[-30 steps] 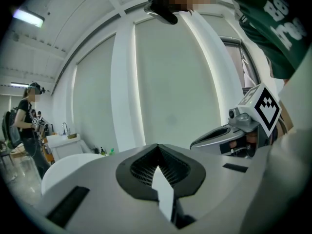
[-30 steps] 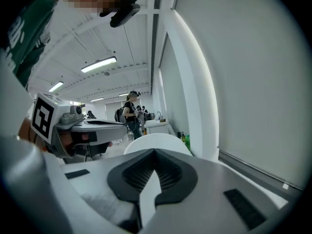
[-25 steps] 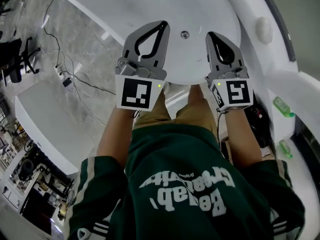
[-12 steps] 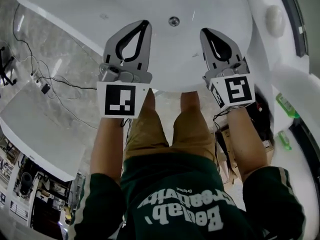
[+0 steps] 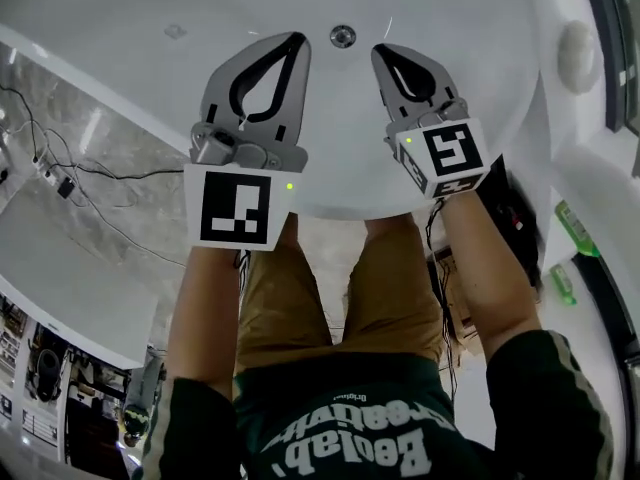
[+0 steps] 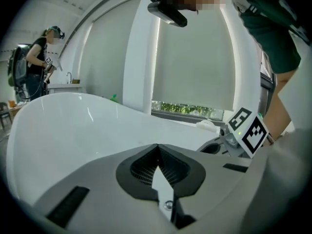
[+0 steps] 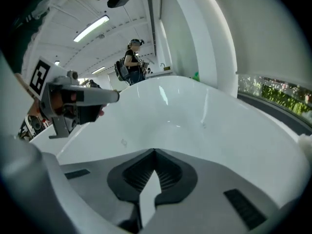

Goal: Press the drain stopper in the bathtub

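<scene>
The round metal drain stopper (image 5: 342,36) sits in the floor of the white bathtub (image 5: 120,8), at the top of the head view. My left gripper (image 5: 297,40) hangs over the tub just left of the stopper, jaws shut on nothing. On the stopper's right my right gripper (image 5: 380,53) is shut and empty as well. The left gripper view looks across the tub's inner wall (image 6: 73,126) past its closed tips (image 6: 157,146), with the right gripper's marker cube (image 6: 248,130) at the right. The right gripper view shows its closed tips (image 7: 155,151) and the left gripper (image 7: 73,101). Neither gripper view shows the stopper.
A small fitting (image 5: 175,32) lies in the tub left of the stopper. A round white knob (image 5: 578,43) sits on the tub's right ledge, with green bottles (image 5: 575,226) below it. Cables (image 5: 60,183) trail over the marble floor at left. Another person (image 7: 131,57) stands beyond the tub.
Both grippers have moved forward over the tub and closer together. The stopper, earlier ahead of them, now lies level with and between their tips. Both stayed shut.
</scene>
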A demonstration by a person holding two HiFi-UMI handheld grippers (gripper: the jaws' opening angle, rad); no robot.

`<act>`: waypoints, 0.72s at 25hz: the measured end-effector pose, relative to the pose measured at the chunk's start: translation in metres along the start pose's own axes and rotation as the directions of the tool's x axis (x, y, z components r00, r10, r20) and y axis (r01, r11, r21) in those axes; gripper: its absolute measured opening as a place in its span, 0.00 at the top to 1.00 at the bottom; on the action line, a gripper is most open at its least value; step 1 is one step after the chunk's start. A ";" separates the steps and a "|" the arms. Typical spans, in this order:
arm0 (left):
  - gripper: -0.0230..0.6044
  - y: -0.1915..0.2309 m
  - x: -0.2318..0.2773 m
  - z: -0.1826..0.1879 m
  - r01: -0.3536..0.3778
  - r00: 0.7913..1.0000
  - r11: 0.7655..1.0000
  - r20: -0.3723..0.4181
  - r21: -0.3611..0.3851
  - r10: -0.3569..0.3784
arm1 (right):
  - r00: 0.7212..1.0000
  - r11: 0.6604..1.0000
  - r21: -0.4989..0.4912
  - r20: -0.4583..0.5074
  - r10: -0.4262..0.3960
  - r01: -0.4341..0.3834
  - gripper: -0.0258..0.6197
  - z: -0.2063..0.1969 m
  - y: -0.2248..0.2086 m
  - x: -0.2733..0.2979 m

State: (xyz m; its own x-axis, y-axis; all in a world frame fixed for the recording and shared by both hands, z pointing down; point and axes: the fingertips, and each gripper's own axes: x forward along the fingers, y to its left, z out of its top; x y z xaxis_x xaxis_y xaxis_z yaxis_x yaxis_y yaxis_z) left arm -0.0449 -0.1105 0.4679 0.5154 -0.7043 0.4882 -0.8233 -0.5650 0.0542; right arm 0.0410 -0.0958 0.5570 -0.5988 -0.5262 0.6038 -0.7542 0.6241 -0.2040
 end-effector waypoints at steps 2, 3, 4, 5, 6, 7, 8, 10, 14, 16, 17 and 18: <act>0.95 0.008 0.006 -0.012 -0.011 1.000 1.000 -0.002 0.010 0.012 | 0.999 1.000 -0.015 -0.039 0.011 -0.011 0.94 -0.026 -0.005 0.024; 0.95 0.012 0.009 -0.019 -0.017 1.000 1.000 -0.004 0.013 0.017 | 0.998 1.000 -0.025 -0.056 0.013 -0.014 0.94 -0.038 -0.008 0.038; 0.95 0.016 0.012 -0.027 -0.022 1.000 1.000 -0.007 0.014 0.022 | 0.997 0.999 -0.035 -0.075 0.016 -0.018 0.94 -0.050 -0.010 0.051; 0.95 0.019 0.014 -0.034 -0.025 1.000 1.000 -0.013 0.011 0.025 | 0.995 0.999 -0.044 -0.101 0.022 -0.026 0.94 -0.063 -0.011 0.062; 0.95 0.020 0.016 -0.041 -0.025 0.999 1.000 -0.022 0.007 0.025 | 0.991 0.998 -0.051 -0.130 0.031 -0.038 0.94 -0.074 -0.011 0.071; 0.95 0.019 0.018 -0.047 -0.026 0.999 1.000 -0.031 0.001 0.026 | 0.986 0.997 -0.057 -0.159 0.040 -0.050 0.94 -0.086 -0.011 0.078; 0.95 0.019 0.020 -0.052 -0.028 0.999 1.000 -0.036 -0.005 0.028 | 0.982 0.996 -0.063 -0.184 0.046 -0.059 0.94 -0.097 -0.012 0.084; 0.95 0.019 0.027 -0.058 -0.034 0.999 0.999 -0.031 -0.018 0.033 | 0.975 0.995 -0.075 -0.215 0.053 -0.071 0.94 -0.115 -0.017 0.097; 0.95 0.020 0.042 -0.075 -0.022 0.999 1.000 -0.030 -0.017 0.021 | 0.965 0.994 -0.072 -0.256 0.062 -0.083 0.94 -0.145 -0.022 0.120; 0.95 0.017 0.049 -0.076 -0.018 1.000 1.000 -0.026 -0.018 0.018 | 0.961 0.993 -0.080 -0.267 0.065 -0.090 0.94 -0.154 -0.029 0.127; 0.95 0.015 0.052 -0.074 -0.019 1.000 0.999 -0.021 -0.030 0.019 | 0.960 0.992 -0.087 -0.272 0.067 -0.094 0.94 -0.158 -0.033 0.129; 0.95 0.014 0.055 -0.073 -0.022 1.000 0.999 -0.015 -0.045 0.021 | 0.957 0.991 -0.095 -0.281 0.069 -0.099 0.94 -0.162 -0.037 0.132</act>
State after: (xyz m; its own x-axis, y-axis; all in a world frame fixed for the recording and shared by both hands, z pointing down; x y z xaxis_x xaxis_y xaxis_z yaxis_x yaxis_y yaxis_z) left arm -0.0456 -0.1257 0.5591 0.4942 -0.7095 0.5024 -0.8443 -0.5294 0.0828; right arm 0.0334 -0.0942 0.7689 -0.5496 -0.2988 0.7802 -0.6621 0.7253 -0.1886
